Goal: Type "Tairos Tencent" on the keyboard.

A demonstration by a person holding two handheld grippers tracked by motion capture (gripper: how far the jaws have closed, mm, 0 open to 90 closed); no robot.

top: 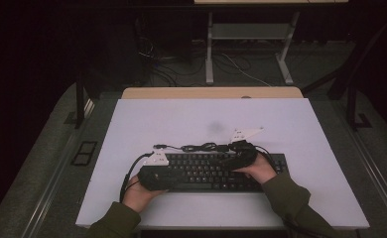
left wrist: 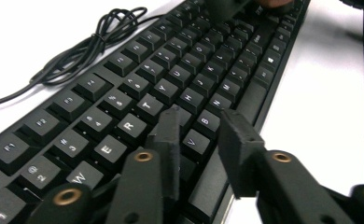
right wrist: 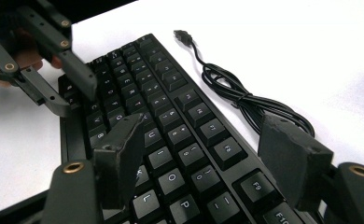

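A black keyboard [top: 206,171] lies along the near half of a white table [top: 206,119]; its keys also show in the left gripper view [left wrist: 138,107] and the right gripper view [right wrist: 171,126]. Its bundled cable [top: 201,147] runs along the far edge and ends in a loose USB plug [right wrist: 182,35]. My left gripper [top: 171,172] hovers over the keyboard's left end, its jaws a little apart just above the keys [left wrist: 201,126], nothing between them. My right gripper [top: 225,161] is over the right half, jaws wide open above the keys [right wrist: 208,140]. The left gripper [right wrist: 75,99] also shows farther off there.
The table's far half [top: 206,114] is bare white with a faint grey smudge [top: 215,127]. Beyond the table stand a white frame [top: 251,34] and loose cables on the floor. Both forearms in olive sleeves [top: 286,196] come in at the near edge.
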